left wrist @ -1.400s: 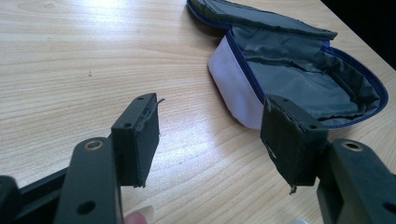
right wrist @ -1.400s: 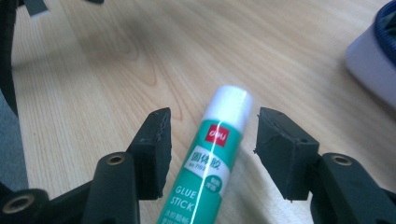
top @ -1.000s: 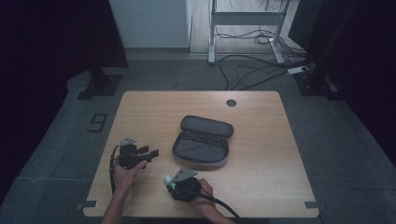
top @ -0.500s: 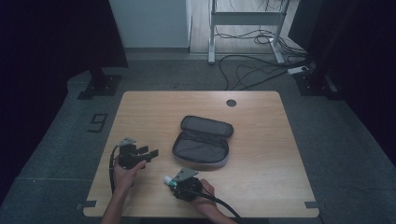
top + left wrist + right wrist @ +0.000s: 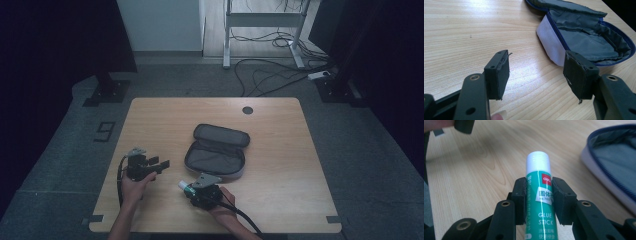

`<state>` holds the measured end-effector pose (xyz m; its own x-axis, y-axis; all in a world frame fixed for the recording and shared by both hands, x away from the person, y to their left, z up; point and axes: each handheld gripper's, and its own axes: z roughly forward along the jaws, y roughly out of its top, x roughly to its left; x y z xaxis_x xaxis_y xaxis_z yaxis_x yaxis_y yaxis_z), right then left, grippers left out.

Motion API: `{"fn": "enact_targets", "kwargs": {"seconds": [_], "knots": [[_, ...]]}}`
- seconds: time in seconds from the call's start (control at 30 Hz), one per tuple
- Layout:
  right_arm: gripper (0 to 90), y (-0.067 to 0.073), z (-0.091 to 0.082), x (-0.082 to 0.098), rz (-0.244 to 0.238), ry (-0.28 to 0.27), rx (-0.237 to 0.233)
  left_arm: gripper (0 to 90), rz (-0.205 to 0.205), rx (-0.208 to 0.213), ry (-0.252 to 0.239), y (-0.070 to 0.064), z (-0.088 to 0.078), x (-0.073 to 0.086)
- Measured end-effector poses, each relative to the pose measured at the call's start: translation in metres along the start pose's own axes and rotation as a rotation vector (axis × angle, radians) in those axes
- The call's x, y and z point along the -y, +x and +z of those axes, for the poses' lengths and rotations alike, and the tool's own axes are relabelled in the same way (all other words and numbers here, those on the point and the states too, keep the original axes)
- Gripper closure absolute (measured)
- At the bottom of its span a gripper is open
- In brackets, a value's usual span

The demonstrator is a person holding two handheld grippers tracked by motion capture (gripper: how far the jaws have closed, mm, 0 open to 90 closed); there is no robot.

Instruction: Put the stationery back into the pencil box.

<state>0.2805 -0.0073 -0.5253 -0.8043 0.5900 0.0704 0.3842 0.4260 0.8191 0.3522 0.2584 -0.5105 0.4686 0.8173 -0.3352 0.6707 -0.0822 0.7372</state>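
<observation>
A green glue stick (image 5: 539, 195) with a white cap is clamped between the jaws of my right gripper (image 5: 539, 197), cap pointing away from the camera. From above, the glue stick (image 5: 184, 186) pokes out of the right gripper (image 5: 192, 189) near the table's front edge, just below the pouch. An open grey pencil pouch (image 5: 216, 151) with a blue zipper lies in the middle of the table, lid flipped back. My left gripper (image 5: 159, 163) hovers left of the pouch, jaws open and empty. In the left gripper view the pouch (image 5: 589, 37) lies ahead and to the right of the left gripper (image 5: 539, 75).
The wooden table (image 5: 150, 120) has a round cable hole (image 5: 247, 110) near its far edge. Cables (image 5: 270, 75) and a desk frame (image 5: 262, 20) lie on the floor behind. A black cable (image 5: 245, 217) trails off the front edge from the right gripper.
The right gripper with the glue stick has edged slightly toward the front of the table. The left gripper has stayed almost still.
</observation>
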Motion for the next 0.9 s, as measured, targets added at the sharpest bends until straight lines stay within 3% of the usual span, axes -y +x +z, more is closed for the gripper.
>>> {"fn": "enact_targets", "kwargs": {"seconds": [0.67,0.9], "knots": [[64.5,-0.027,-0.026,-0.011,0.046,-0.079,0.068,38.2,0.007,-0.002,0.017,0.000,0.003,0.001],[64.5,-0.043,-0.036,-0.015,0.078,-0.115,0.104,38.2,0.008,-0.007,0.026,-0.001,0.004,0.001]]}}
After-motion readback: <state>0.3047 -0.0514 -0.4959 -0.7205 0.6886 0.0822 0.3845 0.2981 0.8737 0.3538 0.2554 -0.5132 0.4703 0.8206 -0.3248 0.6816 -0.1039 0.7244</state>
